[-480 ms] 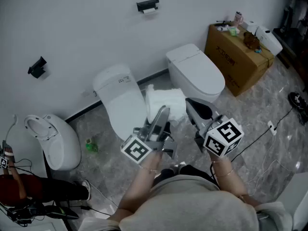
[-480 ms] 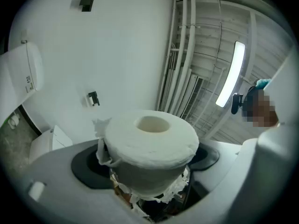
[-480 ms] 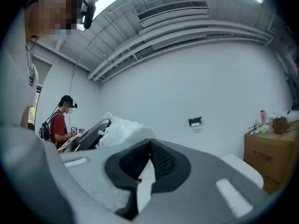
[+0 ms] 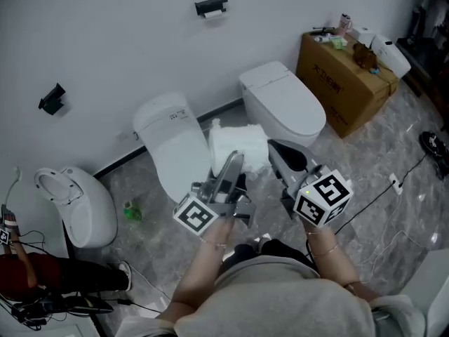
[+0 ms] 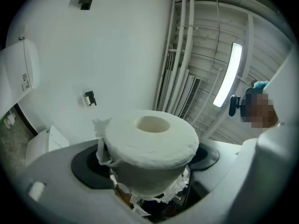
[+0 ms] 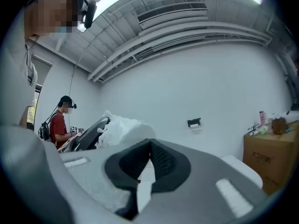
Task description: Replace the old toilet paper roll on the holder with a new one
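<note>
Wall holder (image 4: 212, 7) beyond toilets (image 4: 284, 107); cardboard box (image 4: 344, 83) right.

Wall: plain white painted wall (image 4: 126, 41), dark skirting at its foot
Floor: grey marble-veined floor tiles (image 4: 379, 167)
Fixtures: white ceramic toilets (image 4: 284, 107) ranged along the wall
Corner: brown cardboard box (image 4: 340, 76)
Ceiling: long bright tube light (image 5: 229, 73), white ceiling pipes (image 5: 182, 41)

Soft toilet paper roll (image 5: 149, 141): plain white. Right tongs (image 6: 149, 148): grey shells, black ribbed pads, cube patterned with black squares on white. Rectangular cardboard box (image 4: 344, 83): brown. Stone floor (image 4: 393, 230): grey, marbled veining. Small wall-mounted holder (image 4: 211, 6): black.
</note>
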The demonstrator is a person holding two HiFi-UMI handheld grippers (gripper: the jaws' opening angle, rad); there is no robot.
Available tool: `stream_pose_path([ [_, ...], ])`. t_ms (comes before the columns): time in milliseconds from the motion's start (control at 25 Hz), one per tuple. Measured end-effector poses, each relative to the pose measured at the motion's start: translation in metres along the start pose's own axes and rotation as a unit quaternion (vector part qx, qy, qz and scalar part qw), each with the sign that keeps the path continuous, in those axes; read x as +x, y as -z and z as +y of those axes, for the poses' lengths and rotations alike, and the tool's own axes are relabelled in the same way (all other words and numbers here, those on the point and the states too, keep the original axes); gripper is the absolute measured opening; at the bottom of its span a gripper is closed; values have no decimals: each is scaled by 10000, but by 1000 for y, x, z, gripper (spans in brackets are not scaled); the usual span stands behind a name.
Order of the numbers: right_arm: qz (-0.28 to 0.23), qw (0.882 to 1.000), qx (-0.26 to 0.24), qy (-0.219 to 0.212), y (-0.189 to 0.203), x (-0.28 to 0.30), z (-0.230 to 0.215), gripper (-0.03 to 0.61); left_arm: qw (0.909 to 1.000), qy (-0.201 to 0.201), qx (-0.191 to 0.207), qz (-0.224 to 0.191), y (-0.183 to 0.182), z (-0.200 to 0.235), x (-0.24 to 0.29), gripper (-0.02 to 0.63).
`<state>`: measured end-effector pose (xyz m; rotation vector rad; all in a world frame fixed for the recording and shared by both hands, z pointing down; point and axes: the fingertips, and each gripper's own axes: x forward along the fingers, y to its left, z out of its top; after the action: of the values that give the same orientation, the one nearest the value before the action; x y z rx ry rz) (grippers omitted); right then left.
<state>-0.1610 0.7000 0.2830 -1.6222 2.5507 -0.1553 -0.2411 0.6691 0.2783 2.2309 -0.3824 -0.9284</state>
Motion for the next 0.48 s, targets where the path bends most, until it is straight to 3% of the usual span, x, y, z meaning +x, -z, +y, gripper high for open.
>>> stream_pose_path([
  [320,-127,9996,246,-62,3,-3,-16,-3,9999,-41,98,36,8,4,10,466],
  [480,-76,9998,179,-91,4,-8,-31,-3,9997,-42,100,-238,10,4,13,466],
])
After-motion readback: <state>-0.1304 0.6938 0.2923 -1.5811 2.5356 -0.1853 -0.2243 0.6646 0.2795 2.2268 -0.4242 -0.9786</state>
